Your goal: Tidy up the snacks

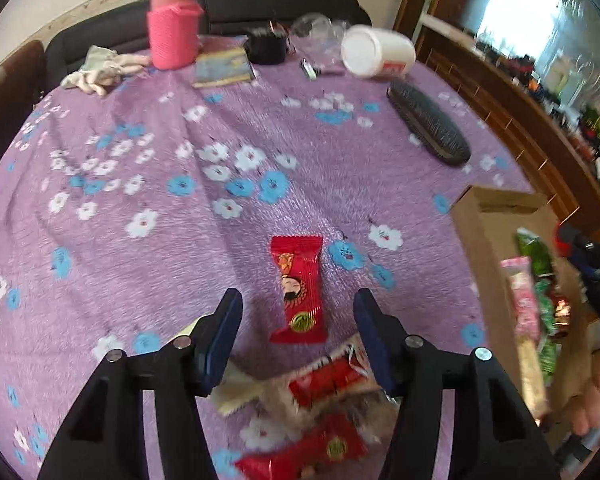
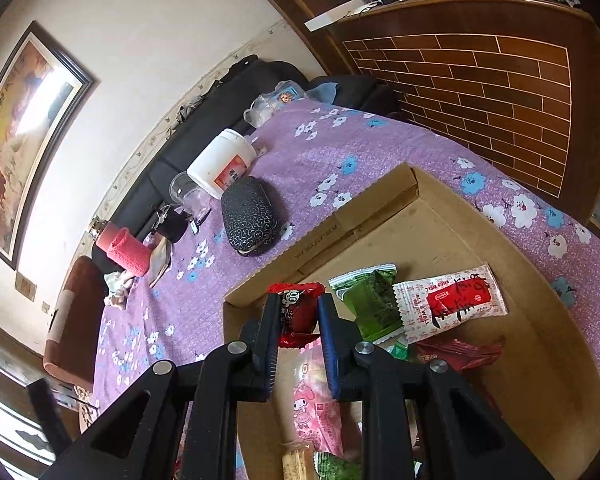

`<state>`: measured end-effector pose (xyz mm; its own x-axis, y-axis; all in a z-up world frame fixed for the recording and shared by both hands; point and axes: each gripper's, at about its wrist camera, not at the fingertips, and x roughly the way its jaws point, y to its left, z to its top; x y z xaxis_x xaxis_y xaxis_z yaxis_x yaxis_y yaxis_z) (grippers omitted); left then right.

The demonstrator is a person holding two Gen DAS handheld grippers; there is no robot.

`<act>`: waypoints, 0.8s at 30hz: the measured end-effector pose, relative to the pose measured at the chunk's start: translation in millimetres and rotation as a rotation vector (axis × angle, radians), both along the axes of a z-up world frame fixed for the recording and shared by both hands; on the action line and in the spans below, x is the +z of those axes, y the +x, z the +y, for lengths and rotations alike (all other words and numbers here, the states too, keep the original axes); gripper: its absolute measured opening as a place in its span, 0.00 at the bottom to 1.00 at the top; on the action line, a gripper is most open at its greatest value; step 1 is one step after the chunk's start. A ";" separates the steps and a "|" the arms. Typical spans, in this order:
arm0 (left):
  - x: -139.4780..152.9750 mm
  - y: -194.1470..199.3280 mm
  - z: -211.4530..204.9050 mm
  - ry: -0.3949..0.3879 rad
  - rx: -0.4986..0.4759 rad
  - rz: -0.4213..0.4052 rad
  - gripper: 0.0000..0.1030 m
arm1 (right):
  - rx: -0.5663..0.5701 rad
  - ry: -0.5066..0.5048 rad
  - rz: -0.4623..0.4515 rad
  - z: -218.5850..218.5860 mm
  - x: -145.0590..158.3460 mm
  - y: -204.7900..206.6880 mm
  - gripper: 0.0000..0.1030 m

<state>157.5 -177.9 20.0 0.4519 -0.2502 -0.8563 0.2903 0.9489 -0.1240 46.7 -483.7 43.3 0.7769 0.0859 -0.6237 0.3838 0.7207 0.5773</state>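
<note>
Between the spread, empty fingers of the left gripper [image 1: 296,336] lies one red snack packet [image 1: 299,286] on the purple cloth [image 1: 140,152]; two more red packets blur underneath. Over the cardboard box [image 2: 540,368], the right gripper [image 2: 299,320] clamps a dark red snack [image 2: 296,312]; its label is unreadable.

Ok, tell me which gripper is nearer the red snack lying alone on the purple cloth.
Left. The left gripper hovers open around the red snack; the right gripper is over the cardboard box, shut on another red packet.
</note>
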 end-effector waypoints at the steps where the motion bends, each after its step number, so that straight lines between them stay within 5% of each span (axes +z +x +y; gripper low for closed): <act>1: -4.3 2.7 -1.9 0.013 0.007 0.005 0.30 | 0.000 -0.001 0.000 0.4 0.2 0.1 0.19; 3: -11.7 8.3 -3.4 0.024 0.015 0.027 0.19 | 0.002 -0.004 -0.002 1.0 1.2 0.3 0.19; 7: -11.3 6.1 -0.3 0.038 0.044 -0.015 0.18 | 0.000 -0.011 -0.008 0.8 3.4 -1.3 0.20; 12: 7.5 -9.6 6.0 -0.067 0.053 -0.040 0.18 | -0.005 -0.022 -0.005 0.1 4.8 -2.7 0.19; 24: 41.4 -74.7 -90.1 -0.318 -0.225 0.037 0.19 | -0.042 -0.019 0.074 -13.4 -5.6 -1.4 0.19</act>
<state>82.9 -268.0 61.4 0.3257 -0.5948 -0.7349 0.4768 0.7746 -0.4156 45.3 -497.1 37.7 0.7314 0.0419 -0.6807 0.4551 0.7134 0.5329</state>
